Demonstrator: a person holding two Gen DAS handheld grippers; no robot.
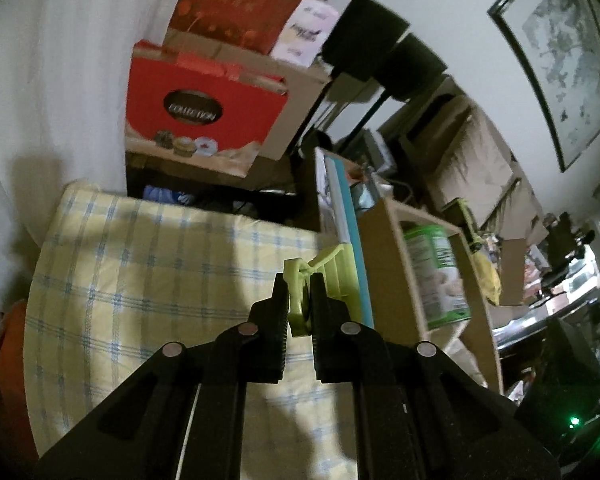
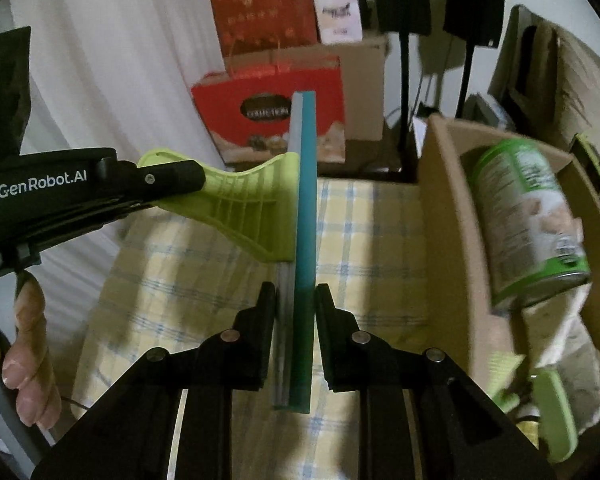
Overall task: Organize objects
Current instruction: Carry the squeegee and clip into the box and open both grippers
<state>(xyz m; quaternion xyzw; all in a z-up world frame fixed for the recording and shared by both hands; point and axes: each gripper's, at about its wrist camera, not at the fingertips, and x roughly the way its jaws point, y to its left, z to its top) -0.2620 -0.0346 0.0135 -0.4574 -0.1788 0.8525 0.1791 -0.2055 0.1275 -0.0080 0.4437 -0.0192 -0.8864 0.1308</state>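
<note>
Above the checked cloth point(image 2: 372, 216), both claws clamp the squeegee point(image 2: 300, 208): left claw point(image 1: 300, 296) handle, right claw point(image 2: 296, 296) blade.

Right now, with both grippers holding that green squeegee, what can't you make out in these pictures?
- Squeegee handle end: the left gripper covers it in the right wrist view.
- Blade lower part: hidden between the right gripper fingers there.
- Can label: blurred in both views.
- Box contents below the can: cut off by its wall.
- Hand: cut off by the left edge.
</note>
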